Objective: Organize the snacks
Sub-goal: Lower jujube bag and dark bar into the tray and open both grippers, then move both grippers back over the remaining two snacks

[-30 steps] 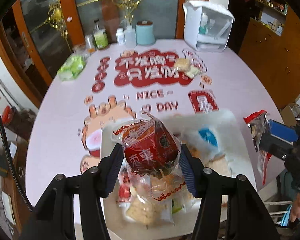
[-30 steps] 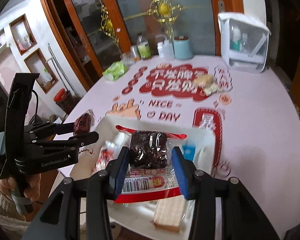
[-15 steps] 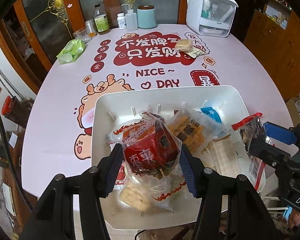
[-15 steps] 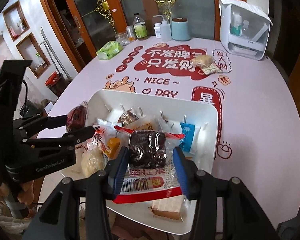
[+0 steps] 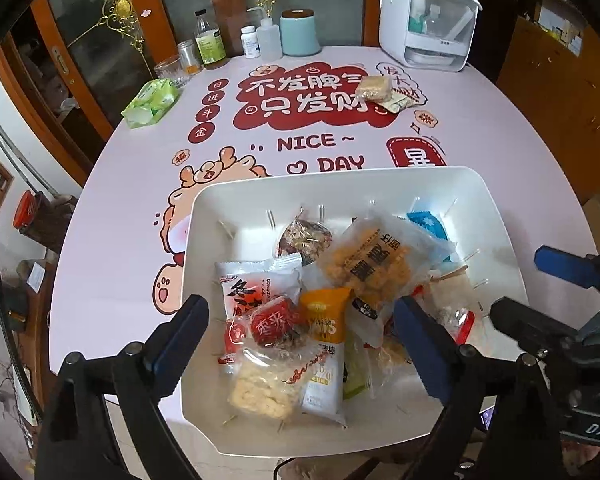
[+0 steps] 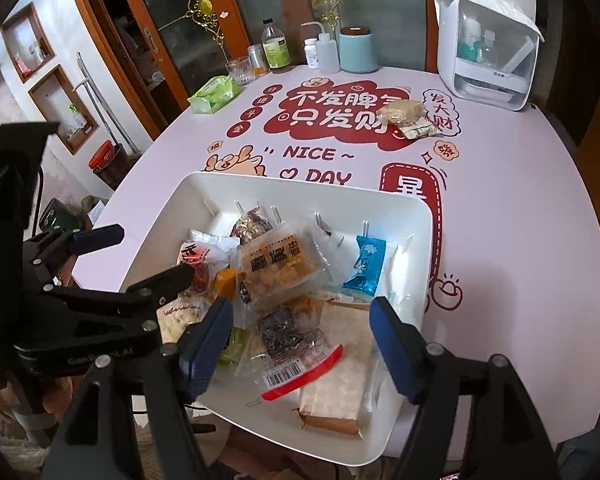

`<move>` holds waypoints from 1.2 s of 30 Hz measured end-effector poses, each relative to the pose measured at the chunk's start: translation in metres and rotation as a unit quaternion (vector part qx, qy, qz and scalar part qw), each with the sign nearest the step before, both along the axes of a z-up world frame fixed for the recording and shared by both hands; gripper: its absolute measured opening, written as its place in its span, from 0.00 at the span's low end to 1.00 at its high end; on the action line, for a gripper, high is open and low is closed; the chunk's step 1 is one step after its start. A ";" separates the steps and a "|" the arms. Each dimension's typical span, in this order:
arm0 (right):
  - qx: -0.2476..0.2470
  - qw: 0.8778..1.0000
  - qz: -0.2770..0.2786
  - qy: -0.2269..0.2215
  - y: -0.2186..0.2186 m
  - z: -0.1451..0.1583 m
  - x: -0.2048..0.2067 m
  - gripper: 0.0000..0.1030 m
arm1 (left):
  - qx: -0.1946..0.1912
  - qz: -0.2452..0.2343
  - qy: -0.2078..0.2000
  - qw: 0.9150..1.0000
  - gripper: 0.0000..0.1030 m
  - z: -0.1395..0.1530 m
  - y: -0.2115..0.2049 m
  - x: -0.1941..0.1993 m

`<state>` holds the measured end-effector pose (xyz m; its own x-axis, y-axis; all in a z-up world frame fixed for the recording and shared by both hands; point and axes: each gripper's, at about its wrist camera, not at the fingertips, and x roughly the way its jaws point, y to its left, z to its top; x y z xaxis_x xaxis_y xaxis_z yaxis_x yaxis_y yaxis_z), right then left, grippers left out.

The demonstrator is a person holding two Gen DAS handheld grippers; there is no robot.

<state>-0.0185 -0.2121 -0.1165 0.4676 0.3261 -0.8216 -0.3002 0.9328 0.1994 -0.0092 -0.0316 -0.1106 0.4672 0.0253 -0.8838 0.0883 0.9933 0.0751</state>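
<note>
A white tray (image 5: 236, 200) (image 6: 416, 216) at the table's near edge holds several wrapped snacks. My left gripper (image 5: 300, 340) is open above its near side; the red jujube packet (image 5: 274, 322) lies in the tray below it. My right gripper (image 6: 302, 340) is open above the tray; the dark brownie packet (image 6: 284, 332) with a red edge and barcode lies below it. Two more snacks (image 5: 384, 92) (image 6: 410, 118) lie on the far table.
A green tissue pack (image 5: 150, 102), bottles, a glass and a blue canister (image 5: 299, 32) stand along the table's far edge. A white dispenser box (image 5: 428, 20) stands at the far right. The left gripper's body (image 6: 60, 300) shows at the left in the right wrist view.
Both grippers opened. The red jujube packet dropped from the left gripper and the brownie packet from the right gripper into the tray. Both cameras rose and pulled back.
</note>
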 end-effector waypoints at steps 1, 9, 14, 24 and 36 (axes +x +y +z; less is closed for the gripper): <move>0.001 1.000 -0.001 0.000 -0.001 0.000 0.000 0.69 | 0.003 -0.001 0.000 1.000 0.90 0.000 -0.001 0.000; 0.004 1.000 -0.004 0.003 -0.007 0.002 0.002 0.69 | 0.011 -0.007 -0.007 1.000 0.90 0.003 -0.010 -0.001; 0.006 1.000 -0.005 0.005 -0.008 0.001 0.003 0.69 | 0.014 -0.010 -0.004 1.000 0.90 0.003 -0.014 0.000; 0.016 1.000 -0.006 0.005 -0.008 0.001 0.008 0.69 | 0.028 -0.014 -0.007 0.999 0.91 0.008 -0.021 0.003; 0.010 0.999 -0.030 -0.009 -0.012 0.007 0.024 0.69 | 0.038 -0.026 -0.014 0.999 0.93 0.013 -0.024 0.015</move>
